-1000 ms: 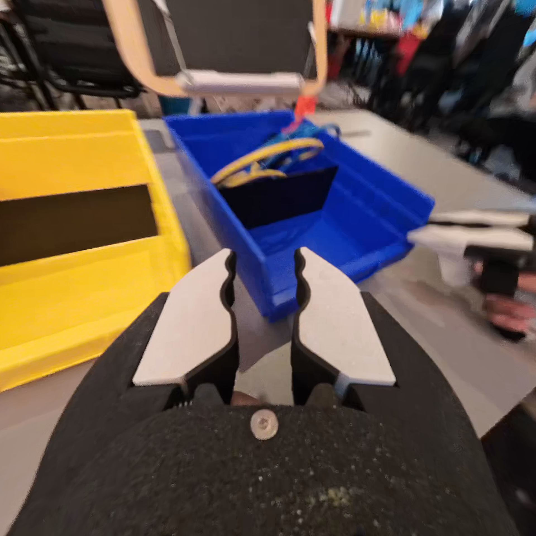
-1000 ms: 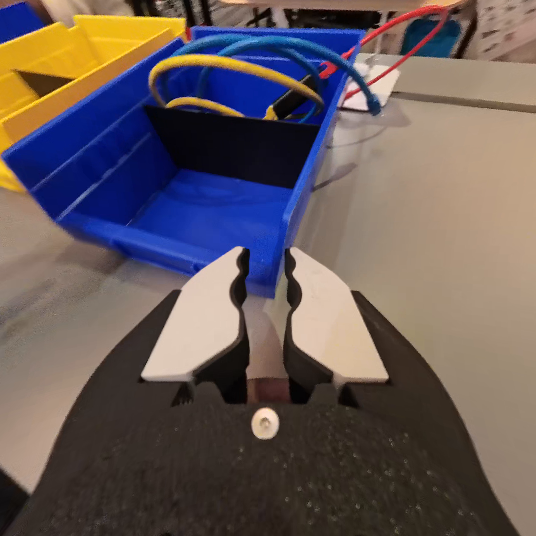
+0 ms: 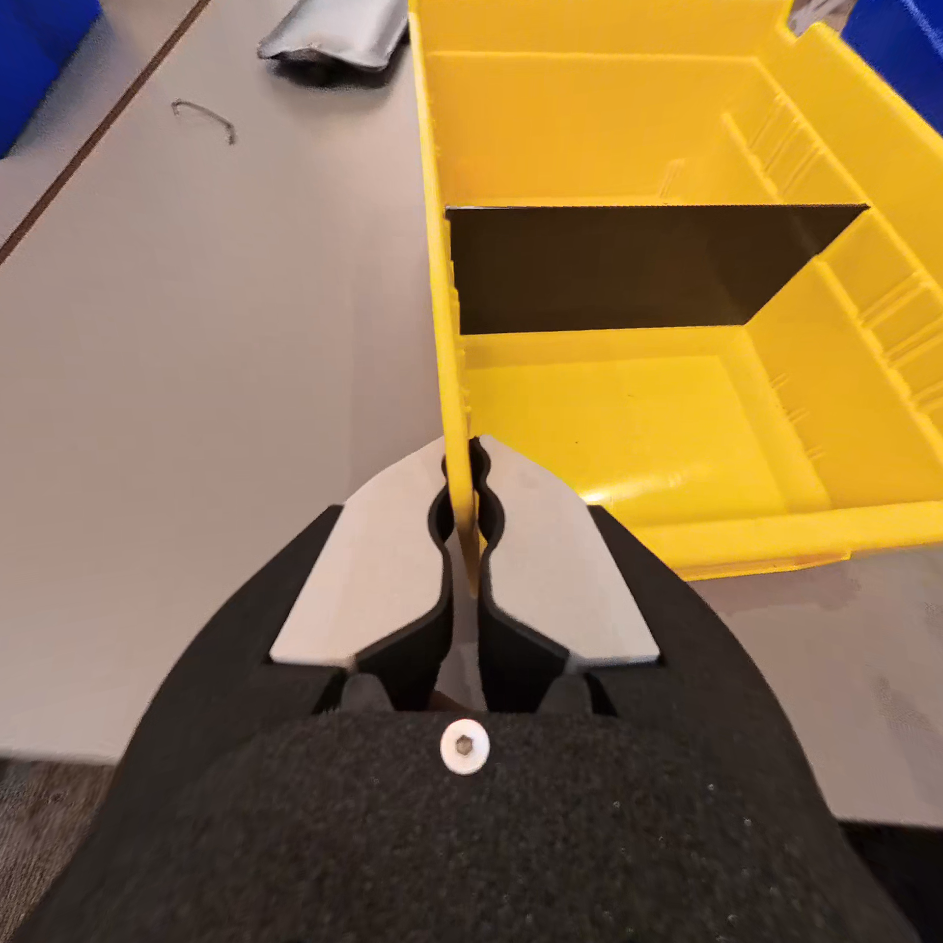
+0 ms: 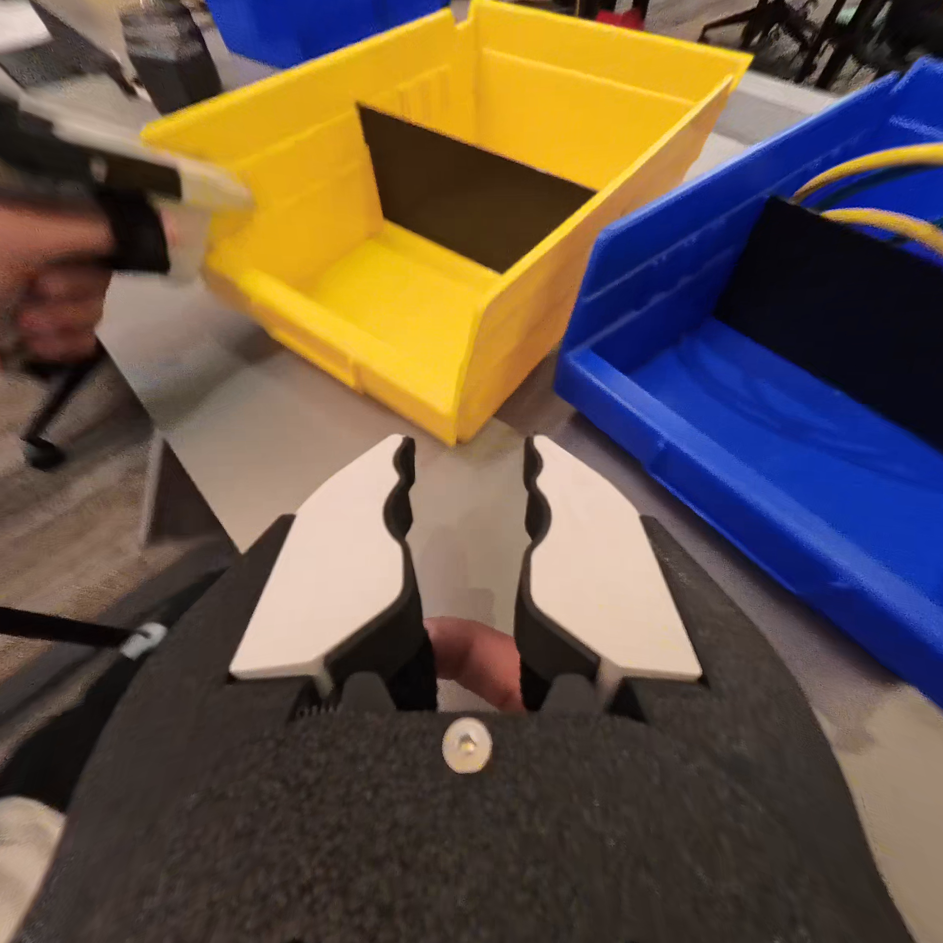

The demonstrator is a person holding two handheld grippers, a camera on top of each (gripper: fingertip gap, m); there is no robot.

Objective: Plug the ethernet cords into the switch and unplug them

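My left gripper (image 3: 462,449) is shut on the left side wall of the yellow bin (image 3: 440,265), near its front corner. The bin is empty and has a black divider (image 3: 638,265) across its middle. In the right wrist view my right gripper (image 4: 469,449) is open and empty over the table, just in front of the yellow bin's (image 4: 515,326) front right corner. The left gripper (image 4: 219,196) shows there too, at the bin's left wall. Yellow and blue ethernet cords (image 4: 888,158) lie behind a black divider in the blue bin (image 4: 765,515) on the right. No switch is in view.
A silver pouch (image 3: 331,35) and a thin bent wire (image 3: 204,115) lie on the grey table left of the yellow bin. Another blue bin (image 3: 35,56) is at the far left. A dark cylinder (image 4: 168,56) stands behind the yellow bin. The table edge is near.
My left gripper has moved from in front of the blue bin to the yellow bin and shut on its left wall. My right gripper has turned left toward the yellow bin and opened wider.
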